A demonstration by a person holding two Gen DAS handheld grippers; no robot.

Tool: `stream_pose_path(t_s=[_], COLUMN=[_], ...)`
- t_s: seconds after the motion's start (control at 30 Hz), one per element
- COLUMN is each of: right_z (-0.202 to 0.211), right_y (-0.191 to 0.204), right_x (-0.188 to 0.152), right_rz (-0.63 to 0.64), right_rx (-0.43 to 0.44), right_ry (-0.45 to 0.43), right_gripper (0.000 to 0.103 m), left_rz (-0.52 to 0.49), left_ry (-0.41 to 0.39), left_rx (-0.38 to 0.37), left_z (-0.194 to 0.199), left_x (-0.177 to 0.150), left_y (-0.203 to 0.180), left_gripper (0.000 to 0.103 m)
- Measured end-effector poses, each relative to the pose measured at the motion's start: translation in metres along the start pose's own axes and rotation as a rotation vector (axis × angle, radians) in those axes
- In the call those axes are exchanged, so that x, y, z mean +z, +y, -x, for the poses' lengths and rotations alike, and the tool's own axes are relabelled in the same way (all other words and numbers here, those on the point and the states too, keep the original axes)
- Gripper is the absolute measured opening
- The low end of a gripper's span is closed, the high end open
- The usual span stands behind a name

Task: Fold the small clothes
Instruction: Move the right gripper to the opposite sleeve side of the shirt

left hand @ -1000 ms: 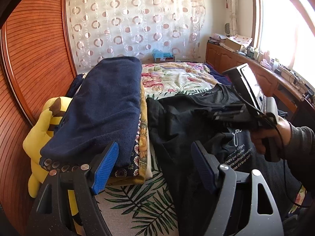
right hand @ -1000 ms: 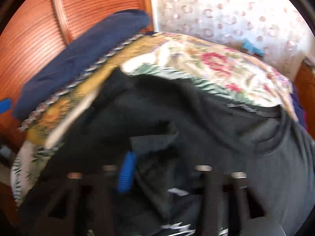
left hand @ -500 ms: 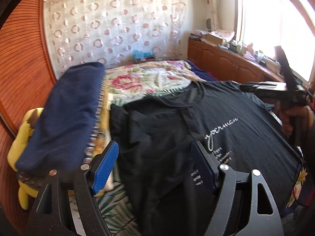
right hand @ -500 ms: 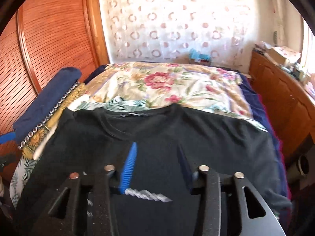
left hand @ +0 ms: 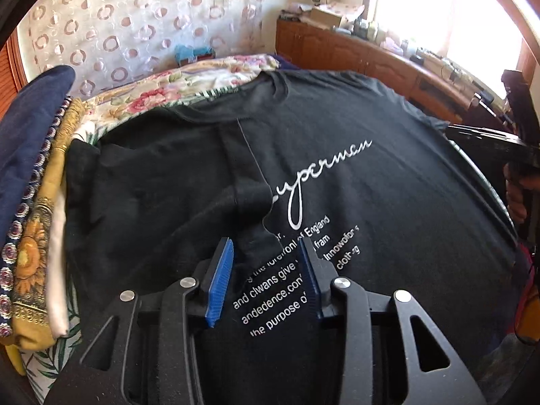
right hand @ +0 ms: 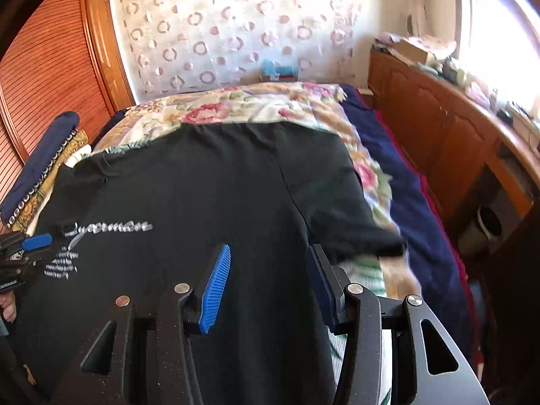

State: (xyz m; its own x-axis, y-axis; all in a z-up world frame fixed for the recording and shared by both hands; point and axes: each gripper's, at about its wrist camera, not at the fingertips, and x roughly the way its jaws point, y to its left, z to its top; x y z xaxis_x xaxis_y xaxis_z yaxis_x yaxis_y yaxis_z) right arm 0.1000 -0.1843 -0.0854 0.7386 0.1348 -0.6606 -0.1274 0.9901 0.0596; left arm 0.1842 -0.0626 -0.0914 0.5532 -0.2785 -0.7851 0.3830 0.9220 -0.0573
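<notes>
A black T-shirt (left hand: 388,182) with white lettering lies spread on the bed; its left sleeve is folded inward over the chest. It also shows in the right wrist view (right hand: 219,195). My left gripper (left hand: 266,270) is open, its blue pads on either side of the folded sleeve's tip. My right gripper (right hand: 270,280) is open above the shirt's right side, near the right sleeve (right hand: 364,229). The left gripper also shows at the far left of the right wrist view (right hand: 30,246).
A floral bedspread (right hand: 256,104) covers the bed. Folded navy and yellow textiles (left hand: 30,155) are stacked along the left edge. A wooden cabinet (right hand: 438,128) runs along the right. A curtain (right hand: 236,23) hangs behind.
The shirt went from bunched to spread flat. My left gripper moved right over the chest and narrowed its opening. My right gripper swung to the shirt's right side.
</notes>
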Motion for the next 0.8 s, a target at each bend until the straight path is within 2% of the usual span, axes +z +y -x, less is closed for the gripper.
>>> stream_pose_path(t_s=[0.07, 0.1, 0.13, 0.23, 0.4, 0.47, 0.53, 0.67, 0.7, 0.73, 0.77, 0.8], right_z=[-0.001, -0.002, -0.002, -0.002, -0.014, -0.013, -0.010, -0.009, -0.008, -0.006, -0.004, -0.002], right_y=[-0.002, -0.002, -0.002, -0.006, -0.017, -0.018, -0.020, -0.023, -0.025, -0.026, -0.029, -0.031], right_x=[0.000, -0.002, -0.005, -0.005, 0.023, 0.027, 0.029, 0.029, 0.029, 0.029, 0.029, 0.029], right_rz=[-0.013, -0.017, -0.019, -0.019, -0.001, 0.001, -0.003, -0.011, -0.012, -0.014, -0.018, -0.021], right_rx=[0.009, 0.014, 0.017, 0.023, 0.011, 0.011, 0.017, 0.022, 0.021, 0.020, 0.019, 0.018], right_ry=[0.010, 0.014, 0.021, 0.036, 0.051, 0.050, 0.048, 0.041, 0.037, 0.033, 0.028, 0.022], right_gripper=[0.049, 0.049, 0.049, 0.049, 0.049, 0.049, 0.049, 0.049, 0.049, 0.049, 0.049, 0.049], left_rz=[-0.007, -0.001, 0.005, 0.013, 0.005, 0.001, 0.002, 0.011, 0.011, 0.010, 0.010, 0.014], left_ry=[-0.008, -0.009, -0.009, -0.047, -0.047, -0.049, -0.059, -0.084, -0.086, -0.087, -0.093, -0.097], left_rx=[0.010, 0.017, 0.013, -0.010, -0.017, -0.015, -0.029, -0.057, -0.053, -0.050, -0.048, -0.042], left_z=[0.001, 0.002, 0.001, 0.016, 0.030, 0.033, 0.034, 0.035, 0.034, 0.033, 0.031, 0.030], left_x=[0.000, 0.001, 0.002, 0.003, 0.003, 0.003, 0.005, 0.012, 0.015, 0.017, 0.019, 0.021], left_y=[-0.001, 0.000, 0.000, 0.000, -0.008, -0.011, -0.012, -0.012, -0.012, -0.012, -0.012, -0.011], left_gripper=[0.031, 0.015, 0.012, 0.009, 0.011, 0.015, 0.028, 0.047, 0.055, 0.071, 0.080, 0.083])
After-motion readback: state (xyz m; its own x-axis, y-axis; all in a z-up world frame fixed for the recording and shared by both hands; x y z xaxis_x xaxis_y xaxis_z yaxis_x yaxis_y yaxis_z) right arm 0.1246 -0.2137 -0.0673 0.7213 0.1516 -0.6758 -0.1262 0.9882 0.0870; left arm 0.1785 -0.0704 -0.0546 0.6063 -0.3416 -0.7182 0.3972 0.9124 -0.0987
